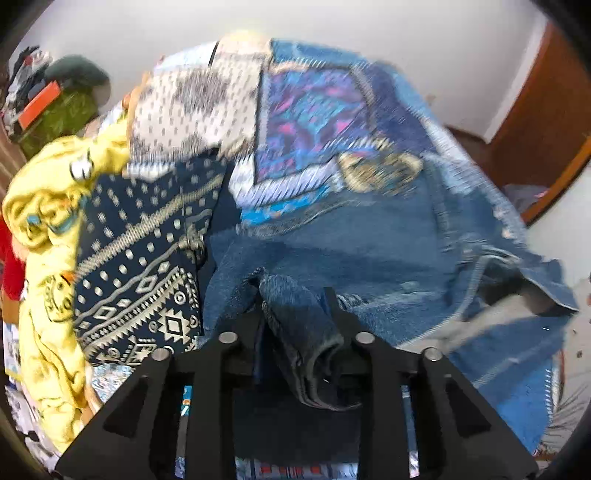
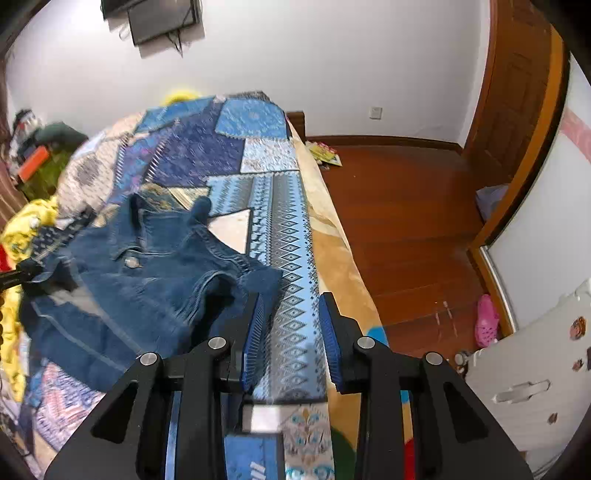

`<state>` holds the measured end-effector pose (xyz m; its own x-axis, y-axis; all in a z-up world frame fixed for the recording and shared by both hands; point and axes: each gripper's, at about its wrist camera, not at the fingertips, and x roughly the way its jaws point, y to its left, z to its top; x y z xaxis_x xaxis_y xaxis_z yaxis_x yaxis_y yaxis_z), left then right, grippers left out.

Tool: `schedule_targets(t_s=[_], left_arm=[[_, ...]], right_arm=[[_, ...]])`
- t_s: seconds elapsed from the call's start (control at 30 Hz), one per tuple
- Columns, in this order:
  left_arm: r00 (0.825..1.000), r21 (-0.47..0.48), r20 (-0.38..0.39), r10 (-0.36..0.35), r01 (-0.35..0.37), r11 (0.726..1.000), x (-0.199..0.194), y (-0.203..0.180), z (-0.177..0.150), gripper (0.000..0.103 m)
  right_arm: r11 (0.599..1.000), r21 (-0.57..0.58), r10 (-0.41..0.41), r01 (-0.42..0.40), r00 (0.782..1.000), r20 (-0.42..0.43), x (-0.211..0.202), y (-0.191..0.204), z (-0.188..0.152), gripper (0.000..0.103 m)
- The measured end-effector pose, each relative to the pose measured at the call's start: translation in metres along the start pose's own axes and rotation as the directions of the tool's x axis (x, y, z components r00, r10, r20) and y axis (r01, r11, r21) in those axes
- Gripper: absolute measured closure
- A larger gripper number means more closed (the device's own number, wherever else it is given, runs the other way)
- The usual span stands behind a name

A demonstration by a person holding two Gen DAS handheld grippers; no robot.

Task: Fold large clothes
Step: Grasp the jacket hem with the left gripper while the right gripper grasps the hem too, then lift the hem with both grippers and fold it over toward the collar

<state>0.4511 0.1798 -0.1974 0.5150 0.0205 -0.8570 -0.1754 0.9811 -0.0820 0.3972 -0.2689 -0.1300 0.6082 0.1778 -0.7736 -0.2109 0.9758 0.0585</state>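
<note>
On the patchwork bedspread point(image 2: 284, 236) near the bed's right edge lies a denim jacket point(image 2: 155, 280). Left gripper point(image 1: 295, 314) is clamped on a bunched fold of it; right gripper point(image 2: 290, 332) hovers beside it, jaws apart.

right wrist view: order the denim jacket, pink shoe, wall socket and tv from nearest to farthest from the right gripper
1. Denim jacket: just left of the open right gripper, on the patchwork bedspread.
2. Pink shoe: on the wooden floor, to the right.
3. Wall socket: low on the far wall.
4. TV: mounted high, upper left.
</note>
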Motion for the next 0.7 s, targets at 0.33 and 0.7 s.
schedule_targets(t_s=[0.33,0.7], left_arm=[[0.984,0.132,0.175,0.027,-0.051,0.990,-0.086,-0.019,-0.026,0.043],[0.998,0.176,-0.020,0.060,-0.055,0.983,-0.008,-0.031,-0.079,0.042]], right_arm=[[0.985,-0.140,0.110,-0.100,0.991,0.070,-0.030,0.076,-0.031,0.049],[0.947,-0.268,0.167,-0.175,0.985,-0.054,0.013,0.141,-0.065,0.047]])
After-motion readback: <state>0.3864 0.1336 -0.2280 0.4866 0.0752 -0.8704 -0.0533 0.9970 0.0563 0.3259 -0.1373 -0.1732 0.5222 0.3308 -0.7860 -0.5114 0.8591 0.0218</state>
